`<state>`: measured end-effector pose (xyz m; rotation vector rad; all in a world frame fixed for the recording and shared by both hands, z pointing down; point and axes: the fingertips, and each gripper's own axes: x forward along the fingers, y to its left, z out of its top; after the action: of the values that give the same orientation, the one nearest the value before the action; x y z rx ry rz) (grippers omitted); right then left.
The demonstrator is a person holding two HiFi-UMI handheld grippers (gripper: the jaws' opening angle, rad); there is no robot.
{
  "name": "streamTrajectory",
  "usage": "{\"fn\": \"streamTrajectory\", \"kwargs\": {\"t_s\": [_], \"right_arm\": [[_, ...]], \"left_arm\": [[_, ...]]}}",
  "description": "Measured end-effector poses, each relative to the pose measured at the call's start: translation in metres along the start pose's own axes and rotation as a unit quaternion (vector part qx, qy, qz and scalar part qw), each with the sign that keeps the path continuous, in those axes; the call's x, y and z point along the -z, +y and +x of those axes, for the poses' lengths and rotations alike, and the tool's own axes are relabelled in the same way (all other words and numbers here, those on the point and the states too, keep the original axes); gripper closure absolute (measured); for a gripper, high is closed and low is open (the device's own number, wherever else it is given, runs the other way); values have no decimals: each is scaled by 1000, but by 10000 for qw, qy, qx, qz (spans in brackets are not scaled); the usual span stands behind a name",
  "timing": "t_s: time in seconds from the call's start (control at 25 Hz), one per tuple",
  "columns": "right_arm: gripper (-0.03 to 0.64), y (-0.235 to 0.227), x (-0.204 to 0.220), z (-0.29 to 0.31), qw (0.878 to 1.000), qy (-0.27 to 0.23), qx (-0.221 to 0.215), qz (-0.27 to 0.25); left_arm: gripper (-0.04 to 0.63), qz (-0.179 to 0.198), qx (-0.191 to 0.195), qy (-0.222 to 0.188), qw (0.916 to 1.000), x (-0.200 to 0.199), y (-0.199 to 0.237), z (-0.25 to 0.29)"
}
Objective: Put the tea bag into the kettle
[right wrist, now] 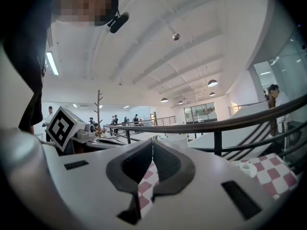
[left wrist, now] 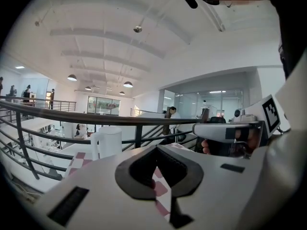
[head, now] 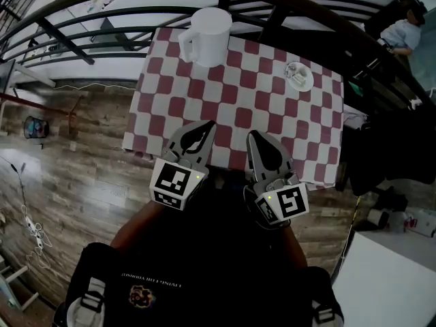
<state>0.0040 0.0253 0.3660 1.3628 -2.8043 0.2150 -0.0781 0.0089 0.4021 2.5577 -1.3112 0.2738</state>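
Dark clothing of the person (head: 204,264) filled the near edge of the head view, and just beyond it the left gripper (head: 206,125) and the right gripper (head: 253,136) hung side by side over the near edge of the checked table (head: 225,101). Both had their jaws together with nothing between them. The tea bag (head: 298,75) lay at the far right of the table, well apart from the white kettle (head: 208,36) at the far left.

The step in hand looked like the reach for the tea bag, and the right gripper was the nearer one. To do it well, its jaws would need to part before arriving, come down over the bag and close on its paper or tag, not scrape the cloth. The kettle's top looked closed from above, though I could not be sure; if so, the left gripper would have to deal with the lid first.

Counted: two grippers, one tea bag, one kettle, one table.
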Motion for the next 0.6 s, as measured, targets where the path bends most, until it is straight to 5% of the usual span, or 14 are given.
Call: {"fn": "streamTrajectory", "kwargs": {"t_s": [0.6], "right_arm": [[603, -21, -4, -37, 9999, 47, 54, -108]], "left_arm": [[597, 5, 76, -79, 9999, -5, -39, 10]]}}
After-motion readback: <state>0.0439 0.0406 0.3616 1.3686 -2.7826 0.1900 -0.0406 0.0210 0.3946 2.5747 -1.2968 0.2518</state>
